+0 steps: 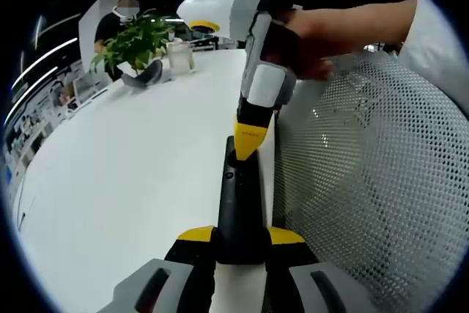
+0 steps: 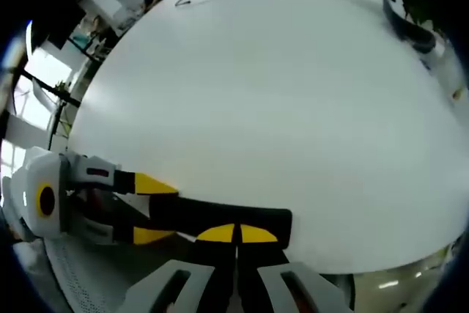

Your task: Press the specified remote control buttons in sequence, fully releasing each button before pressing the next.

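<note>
1. The black remote control (image 1: 238,207) sits at the white table's (image 1: 132,181) near edge, beside a mesh chair back (image 1: 366,174), with its long axis running straight out from the left gripper (image 1: 240,238).
2. That left gripper is clenched on the remote's near end, a yellow-tipped jaw on each side.
3. The right gripper (image 1: 249,144) comes down from above, jaws together in one yellow point, touching the remote's far half.
4. In the right gripper view the remote (image 2: 220,218) lies crosswise under the right gripper's (image 2: 236,234) tips: the right one is the presser.
</note>
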Available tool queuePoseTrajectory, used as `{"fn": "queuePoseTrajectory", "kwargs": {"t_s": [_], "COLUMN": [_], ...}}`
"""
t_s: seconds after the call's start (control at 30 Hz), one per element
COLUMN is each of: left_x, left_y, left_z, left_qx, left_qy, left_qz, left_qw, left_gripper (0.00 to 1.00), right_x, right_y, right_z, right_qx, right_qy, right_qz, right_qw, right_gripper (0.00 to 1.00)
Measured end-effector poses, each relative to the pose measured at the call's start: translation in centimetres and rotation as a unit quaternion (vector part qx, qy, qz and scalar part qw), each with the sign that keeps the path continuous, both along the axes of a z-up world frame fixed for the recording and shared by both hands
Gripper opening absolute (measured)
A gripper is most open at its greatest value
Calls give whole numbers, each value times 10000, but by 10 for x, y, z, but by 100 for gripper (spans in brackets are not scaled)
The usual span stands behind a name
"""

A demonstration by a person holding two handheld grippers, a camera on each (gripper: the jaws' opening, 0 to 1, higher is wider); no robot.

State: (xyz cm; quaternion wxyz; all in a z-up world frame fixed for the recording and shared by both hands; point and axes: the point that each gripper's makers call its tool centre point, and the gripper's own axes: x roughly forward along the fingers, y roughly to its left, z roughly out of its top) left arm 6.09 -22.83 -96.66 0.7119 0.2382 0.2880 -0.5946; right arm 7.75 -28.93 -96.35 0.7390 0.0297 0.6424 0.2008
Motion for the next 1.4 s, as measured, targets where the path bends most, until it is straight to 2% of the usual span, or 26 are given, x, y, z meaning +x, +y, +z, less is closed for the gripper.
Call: {"fn": "queuePoseTrajectory", "kwargs": {"t_s": [0.1,0.17,0.33,0.47,0.53,0.63,0.83,0.97,1.2,1.4], "left_x": [-1,-1,-1,-1,-1,-1,-1,-2,0,0], "left_y": [0,0,0,0,0,-1,-1,-1,-1,-1], "left_z": [0,0,0,0,0,1,2,3,3,2], "left_qx": [5,1,4,12,26,33,52,52,53,27], "left_qy": [1,3,4,-4,-8,-35,-70,-200,-12,7], "left_qz": [11,12,7,6,1,-25,-47,-163,-49,-53], "left_qw": [10000,10000,10000,10000,10000,10000,10000,9997,10000,10000], "left_gripper": [25,25,25,25,25,25,24,24,24,24], "right_x": [1,1,-3,-2,-2,-1,3,5,8,10], "right_y": [-1,-1,0,-1,-2,-2,7,13,18,24], "right_z": [-1,-1,1,1,2,2,7,9,9,8], "right_qx": [84,136,96,74,117,156,203,296,308,311], "right_qy": [364,449,396,27,-36,41,141,286,393,453], "right_qz": [-17,-31,-22,-166,-255,-362,-212,-150,-41,33], "right_qw": [9993,9989,9992,9998,9996,9992,9995,9990,9987,9985], "right_gripper": [0,0,0,0,0,0,0,0,0,0]}}
